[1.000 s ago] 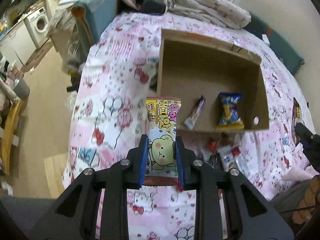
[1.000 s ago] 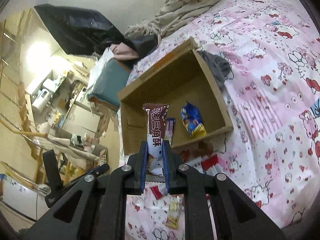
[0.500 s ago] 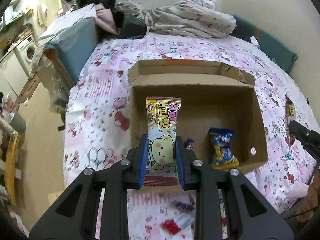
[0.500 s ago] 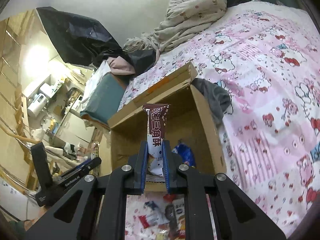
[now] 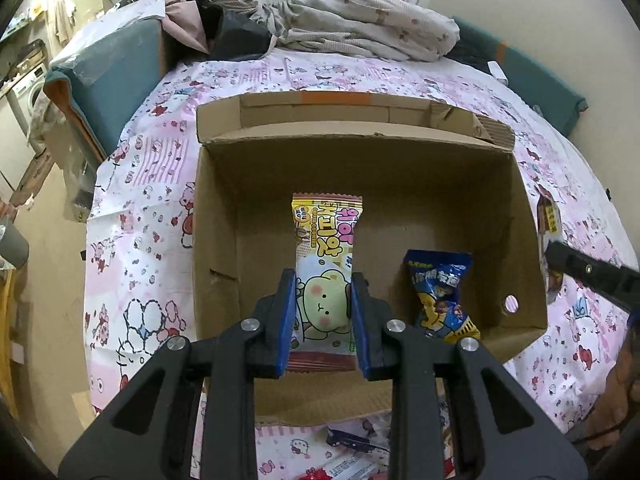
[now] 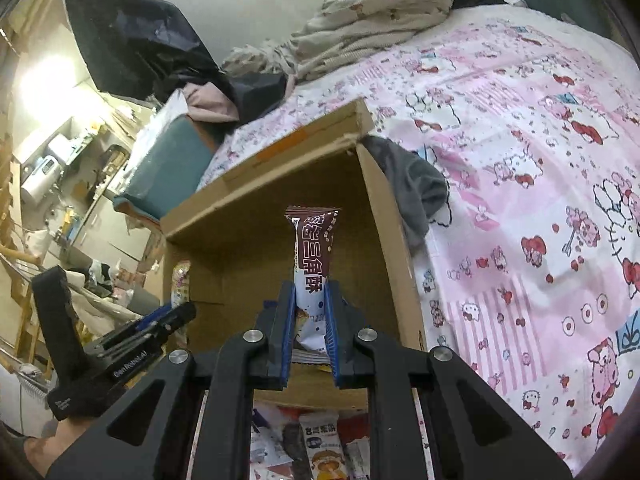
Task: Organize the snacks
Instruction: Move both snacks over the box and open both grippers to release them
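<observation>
My left gripper [image 5: 323, 280] is shut on a yellow-and-pink snack packet with a green bear [image 5: 326, 264] and holds it over the inside of an open cardboard box [image 5: 216, 216]. A blue snack bag [image 5: 440, 292] lies in the box at the right. My right gripper [image 6: 311, 292] is shut on a brown-and-white snack packet [image 6: 314, 248] and holds it upright over the same box [image 6: 392, 216] near its right wall. The left gripper [image 6: 160, 320] shows at the left of the right wrist view, with its packet [image 6: 180, 284] above it.
The box sits on a bed with a pink cartoon sheet [image 5: 136, 240]. Several loose snack packets [image 6: 320, 440] lie on the sheet in front of the box. A crumpled blanket [image 5: 360, 24] lies at the bed's head. A grey cloth [image 6: 416, 188] lies beside the box.
Both grippers have moved forward from in front of the box to over its inside, each still holding its packet. The box now fills more of both views.
</observation>
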